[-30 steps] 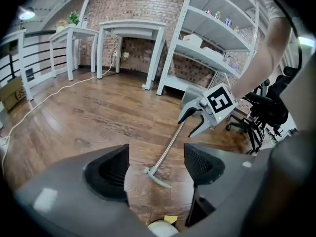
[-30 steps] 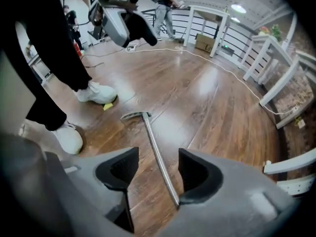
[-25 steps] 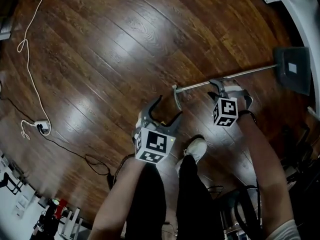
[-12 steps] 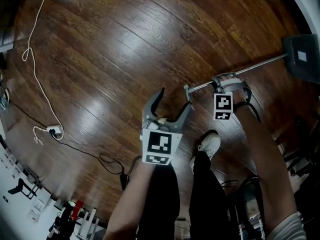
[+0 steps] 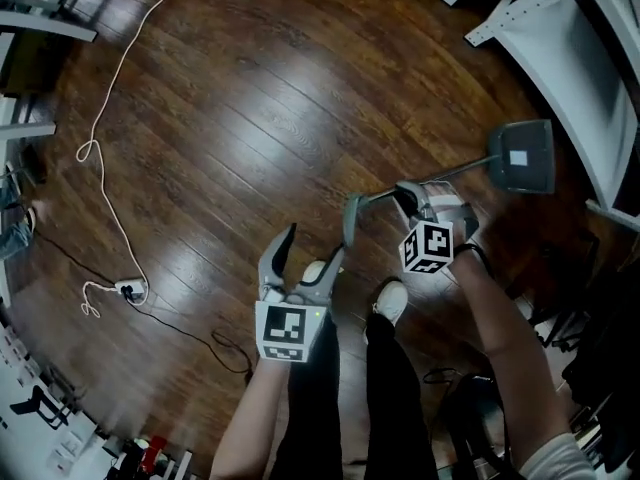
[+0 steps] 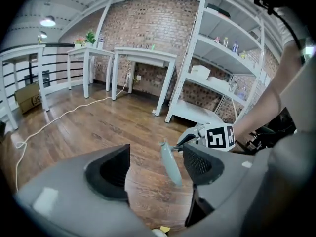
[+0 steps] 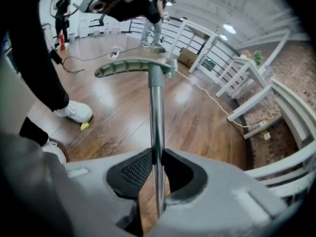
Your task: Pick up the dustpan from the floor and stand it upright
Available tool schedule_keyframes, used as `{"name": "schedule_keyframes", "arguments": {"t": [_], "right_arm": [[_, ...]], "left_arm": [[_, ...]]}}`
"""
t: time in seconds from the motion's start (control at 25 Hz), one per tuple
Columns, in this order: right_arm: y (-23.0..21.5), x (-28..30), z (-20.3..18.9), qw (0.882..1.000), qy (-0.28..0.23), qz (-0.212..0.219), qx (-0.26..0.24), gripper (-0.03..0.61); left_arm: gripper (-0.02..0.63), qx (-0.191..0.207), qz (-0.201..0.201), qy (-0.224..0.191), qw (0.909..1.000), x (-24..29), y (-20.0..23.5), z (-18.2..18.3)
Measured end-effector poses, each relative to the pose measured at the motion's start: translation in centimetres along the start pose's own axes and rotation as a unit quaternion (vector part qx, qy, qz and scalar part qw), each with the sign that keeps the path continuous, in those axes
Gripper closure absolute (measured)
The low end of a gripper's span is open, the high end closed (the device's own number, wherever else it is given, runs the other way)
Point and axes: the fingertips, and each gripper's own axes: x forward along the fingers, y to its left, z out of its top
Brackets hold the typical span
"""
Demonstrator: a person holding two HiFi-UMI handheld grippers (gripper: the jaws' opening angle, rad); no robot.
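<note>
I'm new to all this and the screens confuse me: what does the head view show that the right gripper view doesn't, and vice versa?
Only the head view shows the dustpan's pan and a power strip. Only the right gripper view shows, close up, the right gripper shut on the metal pole, plus two people standing far off. Both show that gripper, the pole, its curved handle, a white shoe and the wooden floor.
</note>
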Motion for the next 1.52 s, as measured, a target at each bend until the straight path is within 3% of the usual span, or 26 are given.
{"name": "schedule_keyframes", "arguments": {"t": [0.16, 0.32, 0.44, 0.6, 0.76, 0.88, 1.04, 1.2, 1.28, 1.36, 1.52], "right_arm": [[-6.4, -6.4, 1.7, 0.993, -0.028, -0.056, 0.101, 0.512], [-11.4, -12.9, 2.8, 0.97, -0.063, -0.099, 0.213, 0.511], [-14.3, -17.8, 1.8, 0.937, -0.091, -0.134, 0.308, 0.511], [-15.9, -23.3, -1.0, 0.88, -0.129, -0.165, 0.426, 0.508], [-14.1, -25.9, -3.1, 0.845, -0.149, -0.179, 0.481, 0.506], [-13.2, -26.1, -3.0, 0.836, -0.157, -0.196, 0.488, 0.505], [-12.6, -26.3, -1.8, 0.842, -0.154, -0.204, 0.474, 0.495], [-9.3, -28.1, -2.2, 0.842, -0.133, -0.205, 0.482, 0.387], [-6.0, -30.0, -1.3, 0.832, -0.124, -0.196, 0.505, 0.376], [-2.2, -33.4, 0.7, 0.814, -0.123, -0.187, 0.535, 0.373], [2.6, -44.3, 3.3, 0.788, -0.119, -0.208, 0.568, 0.303]], "left_arm": [[0.258, 0.021, -0.009, -0.031, 0.9993, -5.1, -1.5, 6.0], [0.259, 0.047, -0.029, -0.035, 0.9978, -8.4, -3.7, 9.5], [0.259, 0.061, -0.044, -0.041, 0.9964, -9.2, -5.5, 11.7], [0.259, 0.071, -0.06, -0.053, 0.9942, -9.7, -8.3, 14.3], [0.261, 0.08, -0.077, -0.06, 0.992, -10.1, -10.7, 15.1], [0.261, 0.077, -0.083, -0.058, 0.9919, -10.6, -11.3, 14.8], [0.261, 0.066, -0.078, -0.063, 0.9928, -10.9, -10.6, 14.4], [0.264, 0.068, -0.087, -0.054, 0.9924, -11.1, -10.8, 14.0], [0.264, 0.069, -0.094, -0.048, 0.9921, -12.2, -11.2, 14.0], [0.264, 0.075, -0.098, -0.04, 0.9916, -14.1, -11.8, 14.2], [0.265, 0.087, -0.124, -0.049, 0.9873, -18.5, -16.7, 16.7]]}}
